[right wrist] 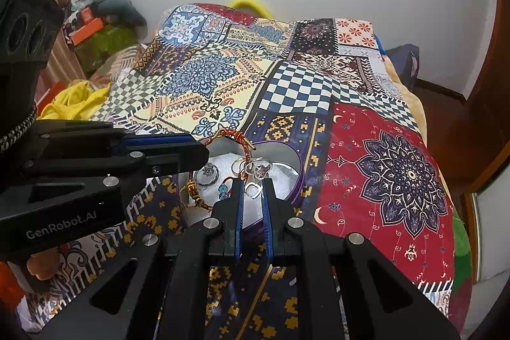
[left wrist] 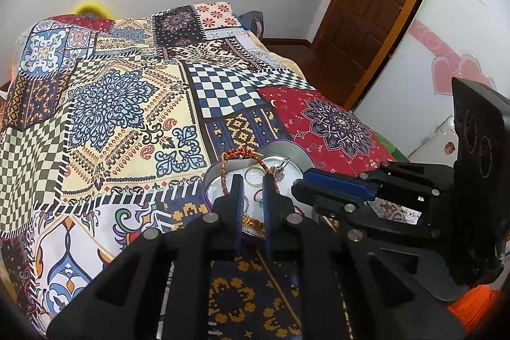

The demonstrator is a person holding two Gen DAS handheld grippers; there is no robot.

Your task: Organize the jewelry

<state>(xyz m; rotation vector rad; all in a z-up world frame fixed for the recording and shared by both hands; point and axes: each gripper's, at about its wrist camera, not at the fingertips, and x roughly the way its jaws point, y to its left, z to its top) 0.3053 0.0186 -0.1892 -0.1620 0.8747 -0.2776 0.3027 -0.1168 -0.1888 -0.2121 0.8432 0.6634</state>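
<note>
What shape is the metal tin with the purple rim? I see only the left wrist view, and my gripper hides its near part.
Observer: The metal tin is heart-shaped, with a white lining inside.
Operator: What lies in front of the right gripper?
Observer: A small silver ring lies in the tin, in the gap of the right gripper, whose jaws stand apart.
Operator: Is anything blue there?
Observer: Yes, small blue beads lie just left of that gripper.
</note>
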